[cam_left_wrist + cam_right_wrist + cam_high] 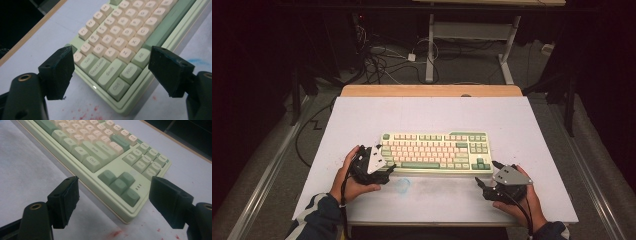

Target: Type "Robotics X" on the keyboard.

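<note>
The pale green plastic keyboard with cream keys [434, 151] lies mid-table on the white tabletop [362, 115]. The left gripper [382, 170] sits at its near-left corner, jaws wide, gripping nothing. The right gripper [486, 179] hovers off the near-right corner, jaws spread wide too.

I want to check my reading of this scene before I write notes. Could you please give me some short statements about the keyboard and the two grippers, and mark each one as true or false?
1. The keyboard lies flat on the white table. True.
2. The left gripper is shut on the keyboard's corner. False: its jaws stand open on either side of the near left corner, pressing nothing.
3. The right gripper points at the corner with the arrow keys. True.
4. The keyboard is black with red keys. False: it is pale green with cream and green keys.
5. A blue smudge marks the table in front of the keyboard. True.
</note>
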Demonstrator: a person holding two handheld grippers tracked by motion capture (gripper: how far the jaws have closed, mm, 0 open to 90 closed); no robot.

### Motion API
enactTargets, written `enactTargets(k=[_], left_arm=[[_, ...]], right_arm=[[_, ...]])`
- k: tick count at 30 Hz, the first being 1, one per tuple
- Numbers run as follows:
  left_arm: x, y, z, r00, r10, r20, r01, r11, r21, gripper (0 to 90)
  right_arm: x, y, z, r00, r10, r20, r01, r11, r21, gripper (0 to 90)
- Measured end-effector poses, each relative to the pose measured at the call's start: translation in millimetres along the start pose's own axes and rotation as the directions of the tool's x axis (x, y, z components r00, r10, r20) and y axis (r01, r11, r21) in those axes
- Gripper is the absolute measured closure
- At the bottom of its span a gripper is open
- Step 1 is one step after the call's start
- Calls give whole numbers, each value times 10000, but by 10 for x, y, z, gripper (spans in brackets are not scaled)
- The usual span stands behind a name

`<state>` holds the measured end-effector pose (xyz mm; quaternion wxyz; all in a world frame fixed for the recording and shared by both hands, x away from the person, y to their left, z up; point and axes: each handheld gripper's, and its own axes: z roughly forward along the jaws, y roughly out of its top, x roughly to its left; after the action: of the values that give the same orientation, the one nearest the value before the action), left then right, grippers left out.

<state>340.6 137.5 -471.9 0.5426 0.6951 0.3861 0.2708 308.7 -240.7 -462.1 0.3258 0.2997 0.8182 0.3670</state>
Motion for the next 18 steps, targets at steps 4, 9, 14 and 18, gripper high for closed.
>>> enactTargets(k=[4, 9, 14, 18], left_arm=[[31, -53, -64, 9998, -184, -80, 185, 9998, 68, 197], [70, -111, -133, 9994, -306, -185, 311, 9992, 260, 199], [103, -152, -175, 9983, -522, -266, 533, 9976, 437, 211], [124, -191, -203, 9976, -596, -350, 616, 9963, 599, 230]], right_arm=[[11, 1, 12, 10000, -51, -37, 51, 10000, 36, 254], [15, 5, 14, 10000, -73, -35, 73, 10000, 35, 254], [17, 4, 19, 10000, -70, -52, 71, 9999, 82, 254], [16, 5, 19, 10000, -89, -35, 89, 9999, 74, 255]])
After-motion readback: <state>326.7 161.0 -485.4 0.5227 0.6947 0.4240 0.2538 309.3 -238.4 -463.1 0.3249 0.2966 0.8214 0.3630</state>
